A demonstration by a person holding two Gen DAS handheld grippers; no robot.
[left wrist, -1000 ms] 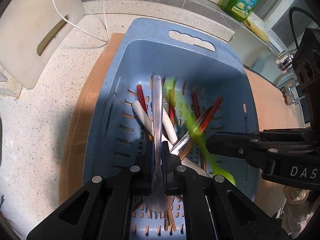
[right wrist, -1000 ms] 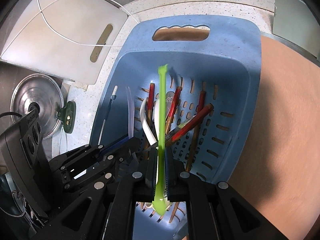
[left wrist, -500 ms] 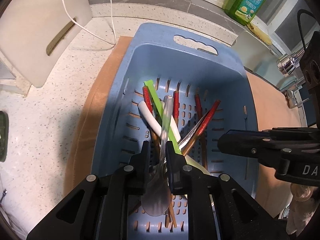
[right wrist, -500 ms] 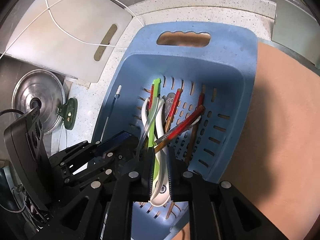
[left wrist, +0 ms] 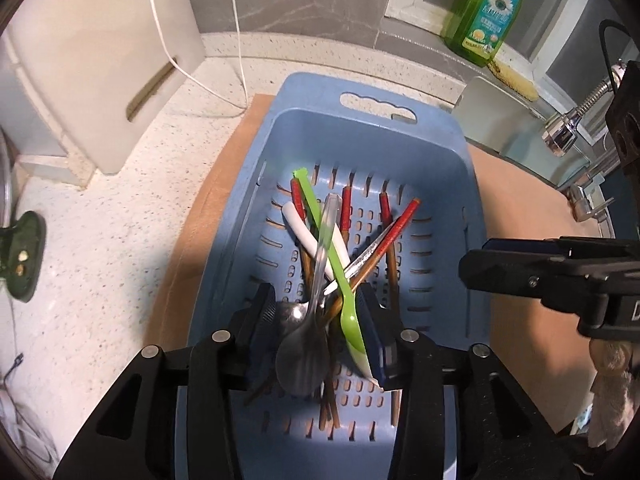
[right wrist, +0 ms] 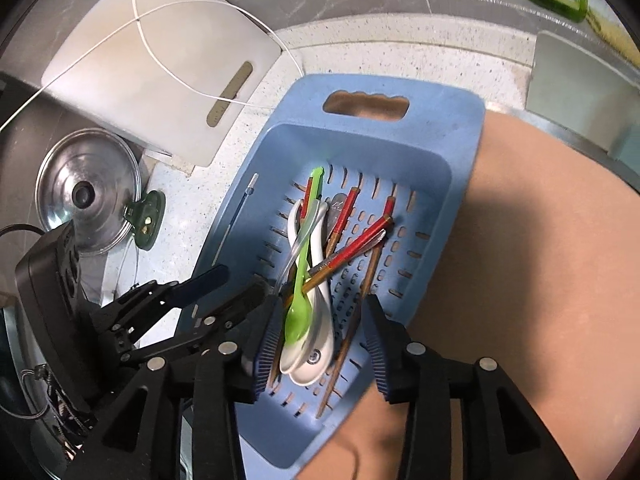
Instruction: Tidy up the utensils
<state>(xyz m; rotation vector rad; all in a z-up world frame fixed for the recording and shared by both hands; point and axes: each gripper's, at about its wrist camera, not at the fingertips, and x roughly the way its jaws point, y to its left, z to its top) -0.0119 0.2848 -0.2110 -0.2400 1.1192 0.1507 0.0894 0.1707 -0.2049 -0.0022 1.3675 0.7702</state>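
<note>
Your left gripper [left wrist: 320,312] & right gripper [right wrist: 320,320] have both just been opening, jaws parted, pads gripping nothing. Metal spoon [left wrist: 302,350] and green spoon [right wrist: 298,312] lie loose w/ chopsticks [left wrist: 394,230] in the blue basket [left wrist: 448,168]. Dish soap [left wrist: 482,12] at 1 o'clock, far.

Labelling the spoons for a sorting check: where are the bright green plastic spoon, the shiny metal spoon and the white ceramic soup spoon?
bright green plastic spoon [left wrist: 352,318], left wrist view, on its bowl.
shiny metal spoon [left wrist: 300,356], left wrist view, on its bowl.
white ceramic soup spoon [right wrist: 316,354], right wrist view, on its bowl.
</note>
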